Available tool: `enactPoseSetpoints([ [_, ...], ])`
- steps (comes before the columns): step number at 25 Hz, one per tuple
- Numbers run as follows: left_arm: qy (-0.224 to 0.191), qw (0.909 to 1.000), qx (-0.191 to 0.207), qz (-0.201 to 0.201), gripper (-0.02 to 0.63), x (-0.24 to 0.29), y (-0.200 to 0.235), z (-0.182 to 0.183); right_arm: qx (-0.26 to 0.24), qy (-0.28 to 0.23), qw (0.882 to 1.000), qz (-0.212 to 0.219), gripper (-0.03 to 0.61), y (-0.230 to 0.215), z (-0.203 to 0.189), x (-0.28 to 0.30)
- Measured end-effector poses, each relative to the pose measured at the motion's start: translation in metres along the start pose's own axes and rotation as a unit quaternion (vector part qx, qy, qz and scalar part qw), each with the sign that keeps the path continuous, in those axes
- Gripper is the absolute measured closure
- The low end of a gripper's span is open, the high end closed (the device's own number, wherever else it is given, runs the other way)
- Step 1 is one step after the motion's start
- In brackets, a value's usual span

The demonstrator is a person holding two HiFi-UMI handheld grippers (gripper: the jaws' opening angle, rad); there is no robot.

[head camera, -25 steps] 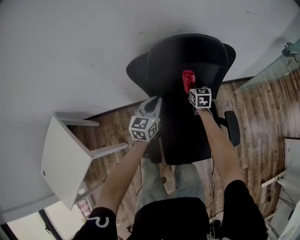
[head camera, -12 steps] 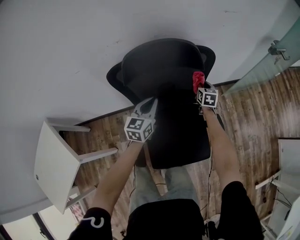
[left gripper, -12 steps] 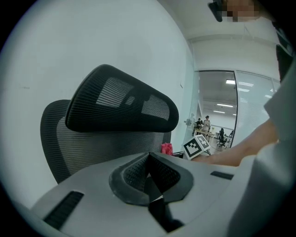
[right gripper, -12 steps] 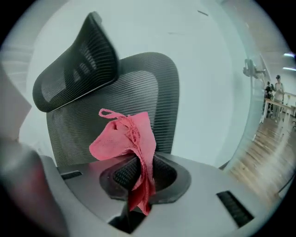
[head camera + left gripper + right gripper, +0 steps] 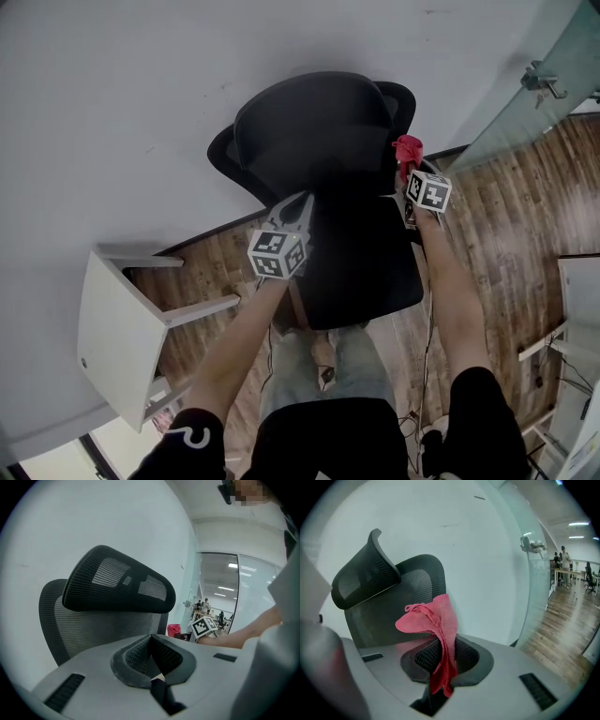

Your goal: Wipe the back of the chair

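A black mesh office chair (image 5: pixel 323 141) stands against the white wall, its headrest (image 5: pixel 117 585) above the mesh back (image 5: pixel 89 625). My right gripper (image 5: pixel 410 169) is shut on a red cloth (image 5: pixel 436 625), which hangs out of the jaws. The red cloth (image 5: pixel 407 148) sits at the right edge of the chair back (image 5: pixel 415 590), near the top. My left gripper (image 5: pixel 302 199) is beside the left side of the back. In the left gripper view, the left gripper (image 5: pixel 151 644) has its jaws closed together with nothing in them.
A white stool (image 5: pixel 122 328) lies tipped on the wooden floor (image 5: pixel 516 216) at my left. A glass door with a metal handle (image 5: pixel 539 80) stands to the right of the chair. White furniture (image 5: pixel 581 309) is at the far right.
My right gripper carried the red cloth rightward across the chair back, from near its middle to its right edge. The left gripper stayed about where it was.
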State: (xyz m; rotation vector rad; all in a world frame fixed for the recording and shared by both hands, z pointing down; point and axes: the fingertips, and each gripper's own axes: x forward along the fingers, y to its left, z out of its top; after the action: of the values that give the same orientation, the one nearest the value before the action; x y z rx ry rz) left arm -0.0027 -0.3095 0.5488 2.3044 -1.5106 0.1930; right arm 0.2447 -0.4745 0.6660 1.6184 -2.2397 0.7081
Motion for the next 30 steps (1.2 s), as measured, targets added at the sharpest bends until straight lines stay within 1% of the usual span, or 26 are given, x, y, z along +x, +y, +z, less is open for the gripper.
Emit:
enactPoseSetpoints([
  [3,-0.003,1.0,-0.004,-0.006,0.589,-0.009,0.003,0.0,0.015,-0.011,1.0,0.016,0.511,0.017,-0.005,-0.019],
  [8,-0.002,0.9998,0.002,-0.021,0.589,-0.036,0.014,-0.001,0.009,-0.018,0.999,0.032,0.512,0.061,-0.012,-0.051],
  [11,-0.003,0.9997,0.005,-0.024,0.589,-0.062,0.031,-0.004,0.011,-0.023,0.999,0.042,0.514,0.1,-0.02,-0.06],
  [15,-0.012,0.9996,0.007,-0.023,0.589,-0.096,0.059,-0.008,-0.009,-0.024,0.999,0.046,0.515,0.162,-0.036,-0.059],
  [17,-0.017,0.9995,0.008,-0.024,0.589,-0.113,0.07,-0.012,-0.013,-0.025,0.998,0.055,0.515,0.194,-0.047,-0.055],
  [19,-0.019,0.9994,0.012,-0.025,0.589,-0.128,0.083,-0.019,-0.007,-0.029,0.997,0.068,0.517,0.226,-0.057,-0.051],
  [21,-0.018,0.9995,0.014,-0.021,0.589,-0.144,0.097,-0.027,-0.007,-0.029,0.996,0.082,0.518,0.261,-0.068,-0.045],
  [25,-0.021,0.9997,0.008,-0.005,0.589,-0.178,0.118,-0.049,-0.024,-0.027,0.992,0.122,0.522,0.325,-0.085,-0.036],
  [30,-0.019,0.9994,0.01,0.026,0.589,-0.198,0.149,-0.071,-0.046,-0.025,0.984,0.168,0.52,0.377,-0.101,-0.017],
])
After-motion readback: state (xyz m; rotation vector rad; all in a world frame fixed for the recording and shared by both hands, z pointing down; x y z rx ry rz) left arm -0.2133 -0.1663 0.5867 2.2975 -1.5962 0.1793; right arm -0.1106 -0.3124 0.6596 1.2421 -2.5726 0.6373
